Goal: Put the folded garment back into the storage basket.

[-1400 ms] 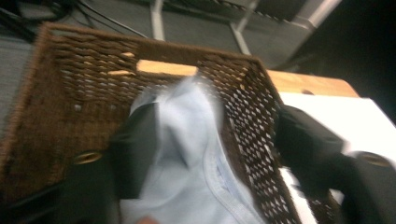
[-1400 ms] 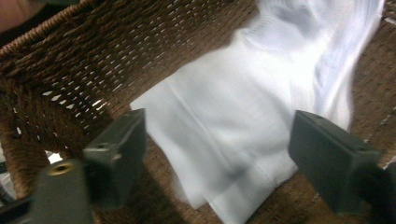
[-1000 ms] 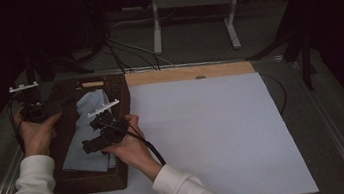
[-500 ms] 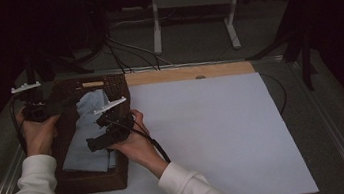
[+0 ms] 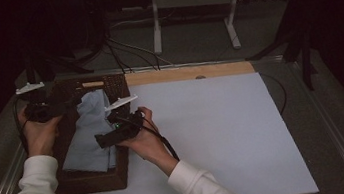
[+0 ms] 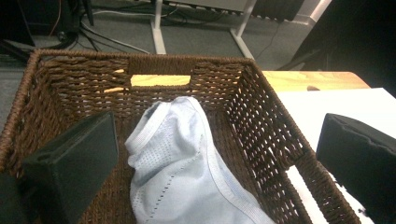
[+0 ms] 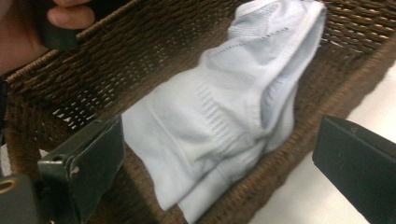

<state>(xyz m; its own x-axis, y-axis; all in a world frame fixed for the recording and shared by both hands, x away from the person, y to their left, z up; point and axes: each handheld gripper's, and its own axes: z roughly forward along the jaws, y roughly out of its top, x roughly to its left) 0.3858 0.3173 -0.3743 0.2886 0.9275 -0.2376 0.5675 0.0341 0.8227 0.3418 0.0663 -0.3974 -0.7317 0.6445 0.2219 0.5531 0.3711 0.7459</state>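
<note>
White sheet (image 5: 215, 136) over tabletop (image 5: 324, 122), wooden strip (image 5: 187, 73) along far edge, white stand legs (image 5: 155, 23) and cables (image 5: 119, 53) behind. Brown wicker basket (image 5: 90, 181) at left end of sheet, handle slot in far wall. Inside: pale blue cloth (image 5: 89, 133), crumpled, perforated mesh patches, stitched hems, draped against far wall and along bottom. Left claw (image 6: 210, 154) jaws wide, nothing gripped, hovering at basket's left rim. Right claw (image 7: 215, 163) just opened wide, cloth below but not pinched, over right rim.
</note>
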